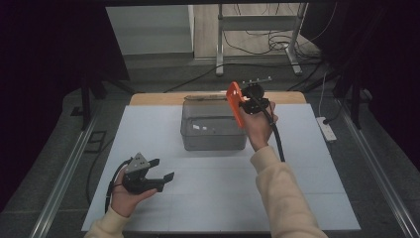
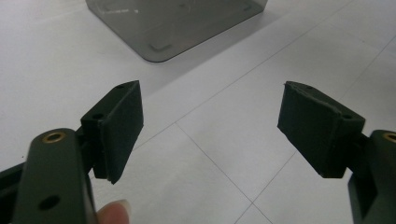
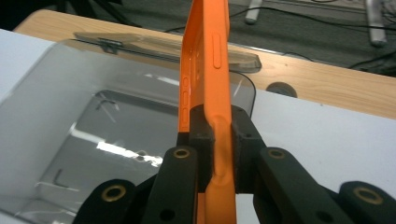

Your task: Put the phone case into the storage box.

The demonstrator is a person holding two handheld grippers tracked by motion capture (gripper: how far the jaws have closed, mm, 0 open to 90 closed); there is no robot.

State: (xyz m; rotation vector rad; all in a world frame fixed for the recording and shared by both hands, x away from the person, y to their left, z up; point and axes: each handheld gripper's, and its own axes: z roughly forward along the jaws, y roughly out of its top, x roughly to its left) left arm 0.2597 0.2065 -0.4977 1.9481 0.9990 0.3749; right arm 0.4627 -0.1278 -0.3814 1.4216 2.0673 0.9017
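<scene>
A: So, why is the orange phone case [image 3: 208,70] standing on edge like that?

B: Because the right gripper [image 3: 219,149] pinches it by its thin wall; the jaws are squeezed nearly together on the rubbery edge, which buckles a little between the pads. Held that way, the case hangs narrow side down over the clear plastic box [image 1: 213,126], at the box's right rim in the high view. I'd judge it is meant to slip inside.

A: And the box sits where?

B: At the far middle of the white mat [image 1: 148,129], with its lid [image 3: 154,46] folded open behind it toward the wooden table edge [image 3: 327,79], so the mouth is free. It looks empty.

A: What about the other hand?

B: The left gripper [image 1: 161,178] rests low at the near left, well apart from the box. Its jaws stand wide with nothing between them, aimed at the box's near corner, probably ready to steady it.
</scene>
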